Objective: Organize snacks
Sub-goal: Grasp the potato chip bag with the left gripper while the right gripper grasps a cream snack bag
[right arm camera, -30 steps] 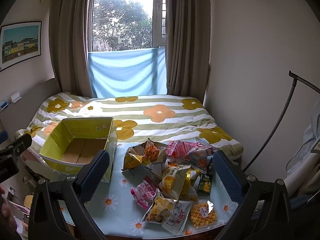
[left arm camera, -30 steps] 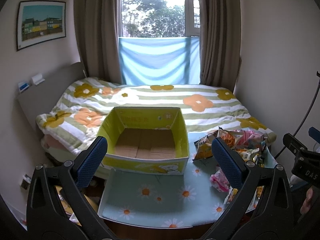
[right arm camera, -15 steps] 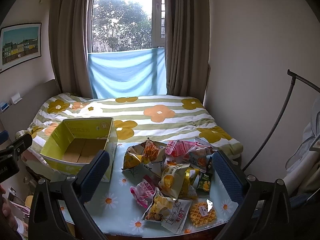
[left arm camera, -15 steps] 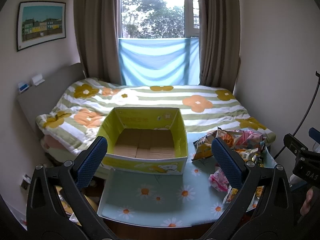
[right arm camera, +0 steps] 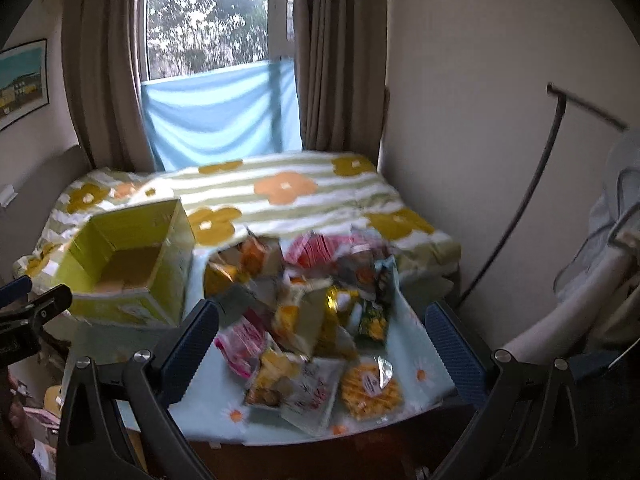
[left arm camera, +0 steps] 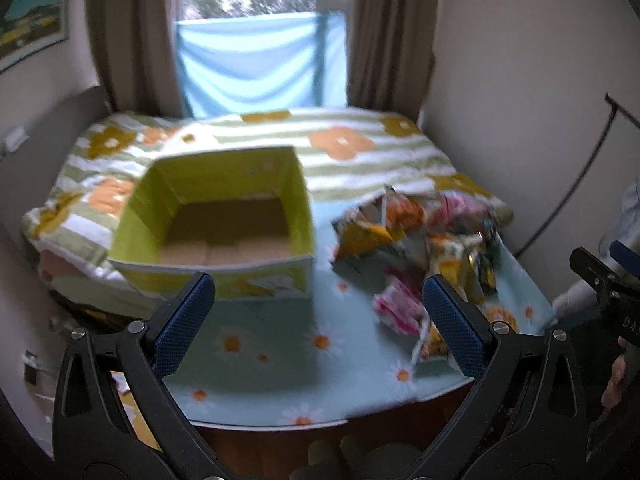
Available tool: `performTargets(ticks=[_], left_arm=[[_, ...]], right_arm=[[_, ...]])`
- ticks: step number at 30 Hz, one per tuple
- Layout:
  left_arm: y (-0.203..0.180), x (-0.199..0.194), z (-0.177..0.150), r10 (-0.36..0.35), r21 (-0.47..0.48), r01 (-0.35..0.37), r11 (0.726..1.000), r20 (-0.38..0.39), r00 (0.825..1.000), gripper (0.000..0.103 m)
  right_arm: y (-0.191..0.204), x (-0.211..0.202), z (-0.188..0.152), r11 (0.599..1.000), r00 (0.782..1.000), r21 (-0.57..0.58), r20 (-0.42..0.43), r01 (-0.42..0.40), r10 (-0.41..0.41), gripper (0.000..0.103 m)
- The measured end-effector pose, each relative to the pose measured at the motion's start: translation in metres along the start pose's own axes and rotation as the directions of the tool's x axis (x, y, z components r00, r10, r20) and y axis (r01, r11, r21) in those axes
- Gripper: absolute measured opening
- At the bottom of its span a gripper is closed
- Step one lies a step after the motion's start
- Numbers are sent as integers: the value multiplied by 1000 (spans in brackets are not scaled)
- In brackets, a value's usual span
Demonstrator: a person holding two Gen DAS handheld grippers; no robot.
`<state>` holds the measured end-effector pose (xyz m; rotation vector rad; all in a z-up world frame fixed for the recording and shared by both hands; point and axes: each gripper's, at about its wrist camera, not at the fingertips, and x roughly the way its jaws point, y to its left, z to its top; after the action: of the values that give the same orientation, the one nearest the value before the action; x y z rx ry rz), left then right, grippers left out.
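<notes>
**snackstacker:** Nothing packed yet imo. The yellow box (left arm camera: 224, 220) sits empty at the back-left of the tabletop (left arm camera: 272, 364), and the snack packets (right arm camera: 304, 320) are heaped on the right side, some touching the near edge. Left gripper (left arm camera: 318, 320) and right gripper (right arm camera: 322, 344) both hover with fingers spread wide, holding nothing.

**crinklefan:** Those bags look light, puffy and slick, so I'd pinch a sealed seam or corner, not the belly, or you'll crush the chips. The waffle pack (right arm camera: 370, 390) at the front right looks easiest to reach.

**snackstacker:** Agreed. Careful though, the front packets could slide off the edge. Plenty of bare tabletop in front of the box for carrying across, and its top is open. Frames are blurry, so labels are unreadable.
</notes>
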<state>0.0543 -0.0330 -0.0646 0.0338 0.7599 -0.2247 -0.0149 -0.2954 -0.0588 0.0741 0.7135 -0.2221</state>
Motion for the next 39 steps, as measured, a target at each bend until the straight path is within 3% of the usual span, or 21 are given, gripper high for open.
performTargets(ticks=[4, 11, 21, 32, 35, 39], left_arm=[[-28, 22, -13, -57, 31, 59, 998, -54, 997, 103], [-87, 70, -37, -75, 48, 83, 995, -151, 986, 103], [-149, 152, -83, -89, 6, 96, 995, -312, 946, 103], [-192, 213, -118, -11, 64, 40, 997, -401, 916, 103], [-197, 215, -120, 32, 115, 14, 993, -387, 921, 103], [-195, 218, -121, 30, 115, 15, 993, -379, 925, 103]], right_arm=[[-25, 23, -7, 999, 997, 35, -67, -23, 26, 103], [-58, 76, -10, 992, 982, 18, -137, -125, 126, 103], [-70, 159, -7, 948, 930, -49, -218, -314, 297, 103], [-64, 222, -11, 894, 870, -85, -286, -441, 402, 103], [-61, 230, -11, 885, 865, -105, -294, -453, 407, 103], [-58, 241, -10, 868, 848, -109, -306, -484, 434, 103]])
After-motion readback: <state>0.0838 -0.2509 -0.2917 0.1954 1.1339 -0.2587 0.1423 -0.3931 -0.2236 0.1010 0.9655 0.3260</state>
